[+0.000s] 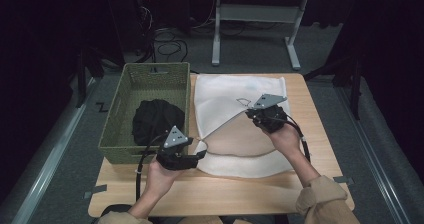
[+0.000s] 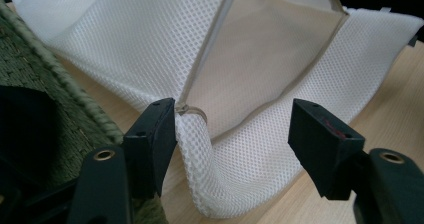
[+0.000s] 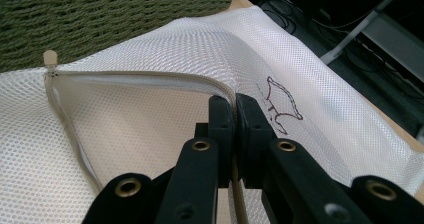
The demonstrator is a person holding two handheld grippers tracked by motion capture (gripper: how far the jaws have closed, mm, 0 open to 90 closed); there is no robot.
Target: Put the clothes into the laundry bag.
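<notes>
A white mesh laundry bag (image 1: pixel 222 94) lies on the wooden table (image 1: pixel 225 191), its zip undone and its mouth (image 1: pixel 240 134) held agape. My right gripper (image 1: pixel 252 115) is shut on the zipped edge of the bag (image 3: pixel 150 44) and holds it up; in its own view the right gripper (image 3: pixel 234 109) pinches the zipper seam beside a small drawn mark (image 3: pixel 282 104). My left gripper (image 1: pixel 200 154) is open at the bag's near-left corner. In its view the left gripper (image 2: pixel 232 129) straddles the rolled mesh edge (image 2: pixel 200 169), one pad beside the zipper pull (image 2: pixel 192 111).
A green woven basket (image 1: pixel 152 69) stands left of the bag and holds a black garment (image 1: pixel 157 119). Its wall (image 2: pixel 60 84) is close to my left jaw. Beyond the table stand a grey desk frame (image 1: pixel 216 34) and floor cables (image 1: pixel 170 46).
</notes>
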